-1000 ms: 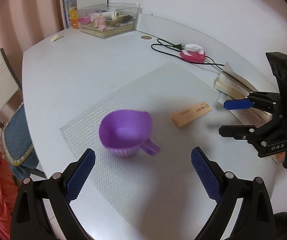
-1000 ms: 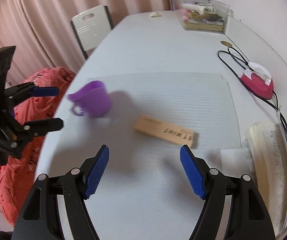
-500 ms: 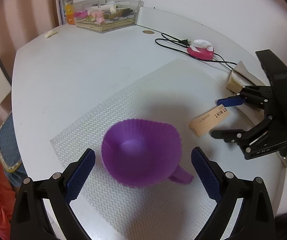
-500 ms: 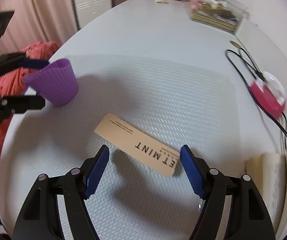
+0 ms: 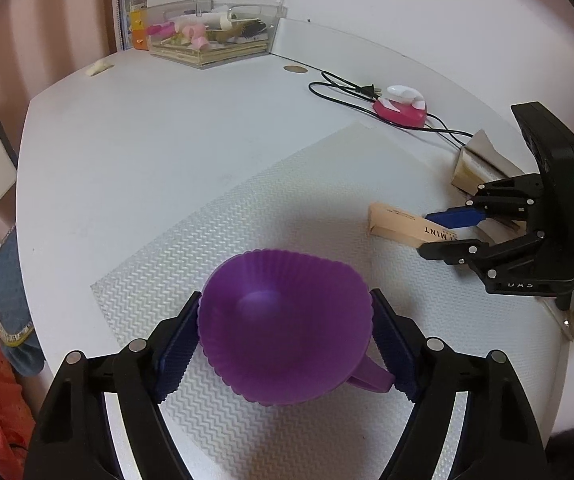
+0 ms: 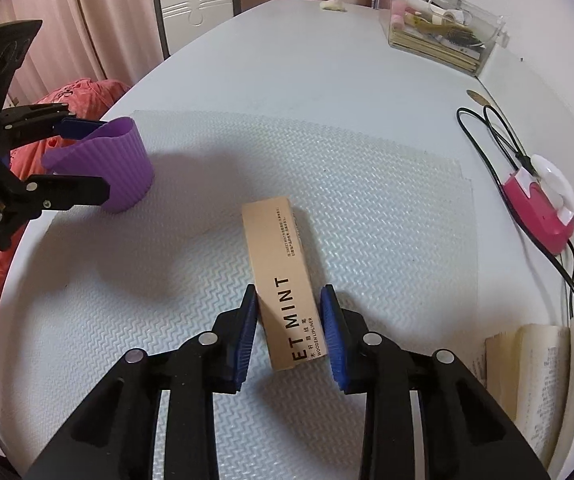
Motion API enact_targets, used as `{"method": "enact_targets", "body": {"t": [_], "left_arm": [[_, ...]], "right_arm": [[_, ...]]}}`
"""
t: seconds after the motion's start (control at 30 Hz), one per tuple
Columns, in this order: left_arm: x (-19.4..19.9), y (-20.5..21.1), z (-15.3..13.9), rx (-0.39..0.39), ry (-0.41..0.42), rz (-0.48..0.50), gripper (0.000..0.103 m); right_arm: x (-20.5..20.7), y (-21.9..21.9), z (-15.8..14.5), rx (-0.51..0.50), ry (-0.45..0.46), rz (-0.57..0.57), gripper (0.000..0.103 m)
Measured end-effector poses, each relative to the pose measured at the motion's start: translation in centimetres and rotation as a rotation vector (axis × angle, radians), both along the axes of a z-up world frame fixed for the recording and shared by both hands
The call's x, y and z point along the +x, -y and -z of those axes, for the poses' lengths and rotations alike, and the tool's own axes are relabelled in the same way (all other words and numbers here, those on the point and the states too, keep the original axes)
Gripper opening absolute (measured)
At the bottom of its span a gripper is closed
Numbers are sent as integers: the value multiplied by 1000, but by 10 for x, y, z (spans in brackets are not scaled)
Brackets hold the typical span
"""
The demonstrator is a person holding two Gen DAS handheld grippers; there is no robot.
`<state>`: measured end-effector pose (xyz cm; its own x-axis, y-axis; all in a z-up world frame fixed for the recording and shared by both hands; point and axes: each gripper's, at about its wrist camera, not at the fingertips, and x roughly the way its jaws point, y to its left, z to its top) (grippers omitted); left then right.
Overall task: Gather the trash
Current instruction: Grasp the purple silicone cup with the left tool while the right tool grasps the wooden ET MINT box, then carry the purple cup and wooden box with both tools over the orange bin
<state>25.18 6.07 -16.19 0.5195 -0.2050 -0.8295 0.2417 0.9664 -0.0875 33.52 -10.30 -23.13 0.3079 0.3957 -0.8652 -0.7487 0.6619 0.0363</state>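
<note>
On the white bench's [image 5: 135, 152] textured grey mat [image 5: 287, 208], the left claw [image 5: 285, 340], its jaws just closing, clasps the fluted purple silicone cup [image 5: 283, 324] between its blue pads, while the right claw [image 6: 289, 328], likewise closing, pinches the near end of the tan cardboard lipliner box [image 6: 281, 276].

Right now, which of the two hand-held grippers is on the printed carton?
The right hand-held gripper: its pads flank the beige carton. The left hand-held gripper clasps the purple cup.
</note>
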Motion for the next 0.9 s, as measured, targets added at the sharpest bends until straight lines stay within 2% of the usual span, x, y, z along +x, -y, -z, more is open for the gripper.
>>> {"method": "enact_targets", "body": {"t": [0.27,0.3,0.67,0.83,0.9], "left_arm": [[-28,6,-10,1,-1,9,79],[-32,6,-12,-2,2,7,69],[-92,19,-48,-13,35,-16,70],[-127,20,-69,-28,57,-59,70],[-143,18,-76,-12,65,-81,71]], "right_arm": [[-16,9,-10,62,-49,2,29],[-20,10,-13,70,-53,0,29],[-77,21,-58,147,-54,-54,29],[-113,28,-83,181,-55,-99,29],[-126,29,-92,190,-55,-122,29]]}}
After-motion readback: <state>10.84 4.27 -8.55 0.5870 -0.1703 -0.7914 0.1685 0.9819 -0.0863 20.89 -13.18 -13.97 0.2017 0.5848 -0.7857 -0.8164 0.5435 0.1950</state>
